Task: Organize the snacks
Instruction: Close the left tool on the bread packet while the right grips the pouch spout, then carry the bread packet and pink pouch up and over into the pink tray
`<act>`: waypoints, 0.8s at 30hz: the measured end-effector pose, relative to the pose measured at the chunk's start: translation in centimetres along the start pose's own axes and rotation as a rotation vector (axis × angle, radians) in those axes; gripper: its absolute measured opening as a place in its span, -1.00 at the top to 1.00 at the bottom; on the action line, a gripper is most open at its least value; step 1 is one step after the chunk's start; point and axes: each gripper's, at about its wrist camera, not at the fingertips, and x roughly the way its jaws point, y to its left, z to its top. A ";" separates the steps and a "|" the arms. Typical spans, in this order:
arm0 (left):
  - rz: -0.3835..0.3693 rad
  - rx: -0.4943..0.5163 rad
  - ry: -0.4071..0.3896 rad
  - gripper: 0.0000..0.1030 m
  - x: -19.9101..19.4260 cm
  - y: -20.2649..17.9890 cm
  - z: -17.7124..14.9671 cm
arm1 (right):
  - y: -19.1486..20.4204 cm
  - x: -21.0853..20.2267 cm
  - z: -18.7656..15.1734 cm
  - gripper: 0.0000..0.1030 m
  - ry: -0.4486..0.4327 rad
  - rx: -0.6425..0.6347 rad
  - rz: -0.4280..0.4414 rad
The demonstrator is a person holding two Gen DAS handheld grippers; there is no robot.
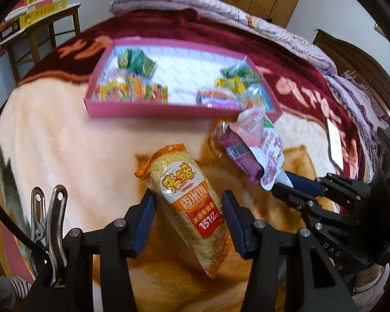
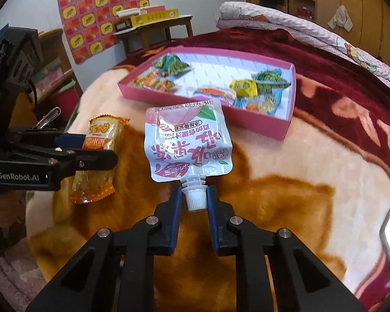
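Several snacks already lie in the pink box [image 2: 202, 96] on the bed; my right fingers [image 2: 194, 202] pinch the jelly pouch [image 2: 187, 143] cap, my left fingers [image 1: 188, 215] clasp the rice cracker pack [image 1: 187, 202], both short of the box's near edge

A blanket-covered bed [image 2: 286, 182] carries a pink tray [image 2: 202, 101].

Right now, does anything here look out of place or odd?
Nothing is spilled or damaged. Two snacks are outside the pink tray: the rice cracker pack, tilted between the left gripper's fingers, and the jelly pouch, pinched by its cap in the right gripper.
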 end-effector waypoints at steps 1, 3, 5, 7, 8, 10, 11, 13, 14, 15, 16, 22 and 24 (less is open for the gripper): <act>0.001 -0.001 -0.008 -0.04 -0.2 0.1 0.1 | 0.0 -0.1 0.1 0.61 -0.005 0.002 0.001; 0.004 -0.002 -0.023 -0.04 -0.5 0.4 0.6 | 0.0 -0.3 0.3 0.61 -0.019 0.008 0.008; 0.008 -0.005 -0.038 -0.04 -0.7 0.7 1.0 | 0.0 -0.6 0.5 0.61 -0.028 0.010 0.012; 0.010 -0.007 -0.060 -0.04 -0.8 1.0 1.6 | 0.1 -0.8 0.9 0.61 -0.037 0.004 0.005; 0.012 -0.007 -0.071 -0.04 -1.0 1.1 1.9 | 0.1 -0.9 1.0 0.61 -0.041 0.004 0.004; 0.019 -0.006 -0.097 -0.04 -1.2 1.5 2.6 | 0.1 -1.1 1.4 0.61 -0.047 0.008 0.004; 0.019 -0.005 -0.112 -0.04 -1.3 1.7 3.0 | 0.1 -1.1 1.7 0.61 -0.049 0.008 -0.001; 0.019 -0.003 -0.140 -0.04 -1.5 2.0 3.8 | 0.0 -1.0 2.1 0.61 -0.052 0.007 -0.010; 0.018 -0.002 -0.151 -0.04 -1.5 2.2 4.1 | -0.1 -1.0 2.4 0.61 -0.054 0.009 -0.012; 0.016 0.001 -0.162 -0.04 -1.5 2.3 4.5 | -0.2 -1.0 2.7 0.61 -0.059 0.013 -0.013; 0.017 0.006 -0.175 -0.04 -1.4 2.4 5.0 | -0.4 -1.0 3.0 0.61 -0.064 0.019 -0.014; 0.015 0.006 -0.200 -0.04 -0.6 3.1 7.3 | -1.4 -0.2 4.8 0.61 -0.070 0.049 -0.012; 0.014 -0.001 -0.205 -0.04 -0.2 3.4 7.7 | -1.7 0.2 5.3 0.61 -0.068 0.050 -0.014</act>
